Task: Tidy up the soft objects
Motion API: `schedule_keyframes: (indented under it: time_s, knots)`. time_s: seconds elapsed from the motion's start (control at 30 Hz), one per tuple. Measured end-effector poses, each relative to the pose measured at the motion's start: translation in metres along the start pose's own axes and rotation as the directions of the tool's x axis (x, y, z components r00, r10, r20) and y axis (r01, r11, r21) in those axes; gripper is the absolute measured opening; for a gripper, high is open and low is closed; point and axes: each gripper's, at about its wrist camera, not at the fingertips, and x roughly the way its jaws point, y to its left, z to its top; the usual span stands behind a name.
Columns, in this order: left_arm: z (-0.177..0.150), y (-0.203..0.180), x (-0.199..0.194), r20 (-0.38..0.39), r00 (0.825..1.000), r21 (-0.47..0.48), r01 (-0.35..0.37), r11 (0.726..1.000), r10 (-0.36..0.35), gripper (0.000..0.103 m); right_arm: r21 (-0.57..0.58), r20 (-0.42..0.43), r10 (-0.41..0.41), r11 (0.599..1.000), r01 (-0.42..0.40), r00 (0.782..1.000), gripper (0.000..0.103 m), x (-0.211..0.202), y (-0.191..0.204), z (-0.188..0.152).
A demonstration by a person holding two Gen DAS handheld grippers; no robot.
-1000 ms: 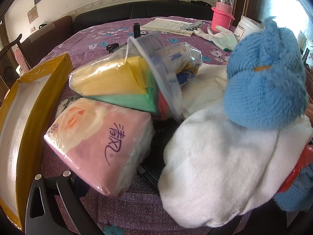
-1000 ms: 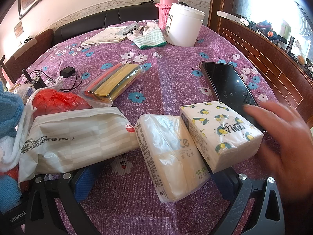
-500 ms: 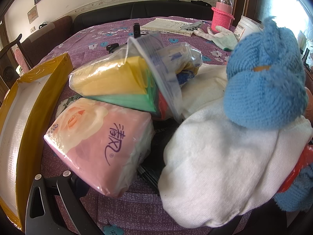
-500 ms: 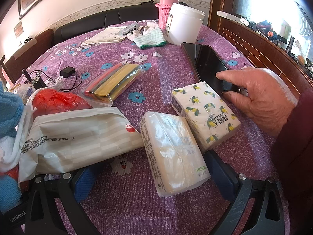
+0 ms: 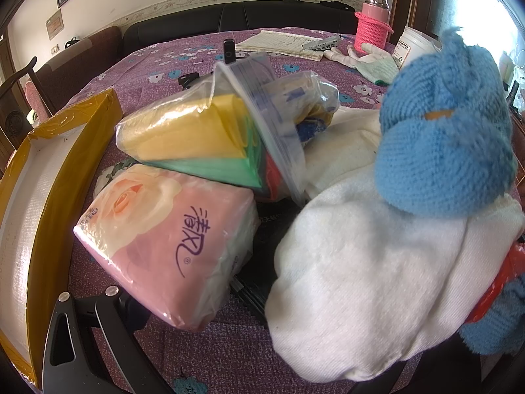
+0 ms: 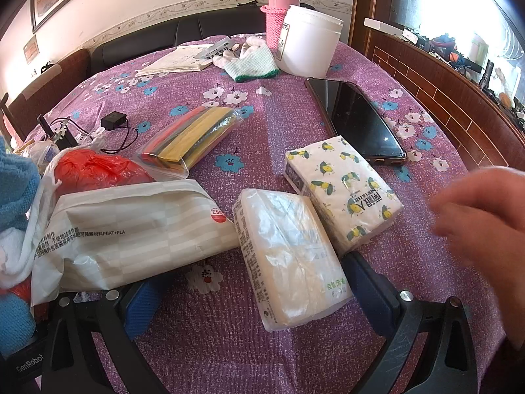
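In the left wrist view, a pink rose-printed tissue pack (image 5: 167,246), a clear bag of yellow and green cloths (image 5: 197,138), a white fleecy bundle (image 5: 361,262) and a blue knitted piece (image 5: 446,131) are seen heaped unsorted beside a yellow-taped cardboard tray (image 5: 65,151), and whether the left claw (image 5: 229,354) is released cannot be told. In the right wrist view, the right claw (image 6: 259,292) is spread wide and empty around a clear-wrapped white tissue pack (image 6: 288,262) on the purple flowered desk (image 6: 279,124), touching a lemon-printed tissue pack (image 6: 344,190); sorting is judged barely begun, with a black phone (image 6: 357,118) and a blurred bare hand (image 6: 482,223) crowding that side.
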Motion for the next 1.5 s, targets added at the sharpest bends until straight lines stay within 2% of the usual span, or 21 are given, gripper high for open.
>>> schedule_keyframes:
  time_s: [0.53,0.77,0.87,1.37,1.43,1.5]
  knots:
    - [0.001,0.0,0.0,-0.002,1.0,-0.018,-0.007,1.0,0.006,0.103,0.0,0.0,0.0,1.0,0.0,1.0,0.102,0.0,0.0,0.0]
    - [-0.009,0.005,-0.01,-0.061,0.997,0.07,0.061,0.996,-0.057,0.103,-0.011,-0.024,0.016,1.0,-0.017,1.0,0.102,-0.005,-0.001,-0.001]
    - [-0.013,0.006,-0.011,-0.06,0.997,0.081,0.06,0.995,-0.056,0.103,-0.002,-0.074,0.011,1.0,-0.012,0.997,0.102,-0.007,-0.001,-0.003]
    - [-0.013,0.005,-0.01,-0.059,0.997,0.086,0.057,0.995,-0.052,0.103,-0.033,-0.076,0.019,0.999,-0.022,0.997,0.102,-0.022,-0.004,-0.019]
    - [-0.013,0.005,-0.01,-0.059,0.997,0.086,0.057,0.995,-0.052,0.103,-0.029,-0.097,0.0,1.0,-0.002,0.995,0.102,-0.026,-0.006,-0.019]
    - [-0.013,0.006,-0.009,-0.059,0.997,0.087,0.055,0.995,-0.05,0.103,-0.039,-0.065,-0.055,0.998,0.052,0.996,0.102,-0.036,-0.008,-0.021]
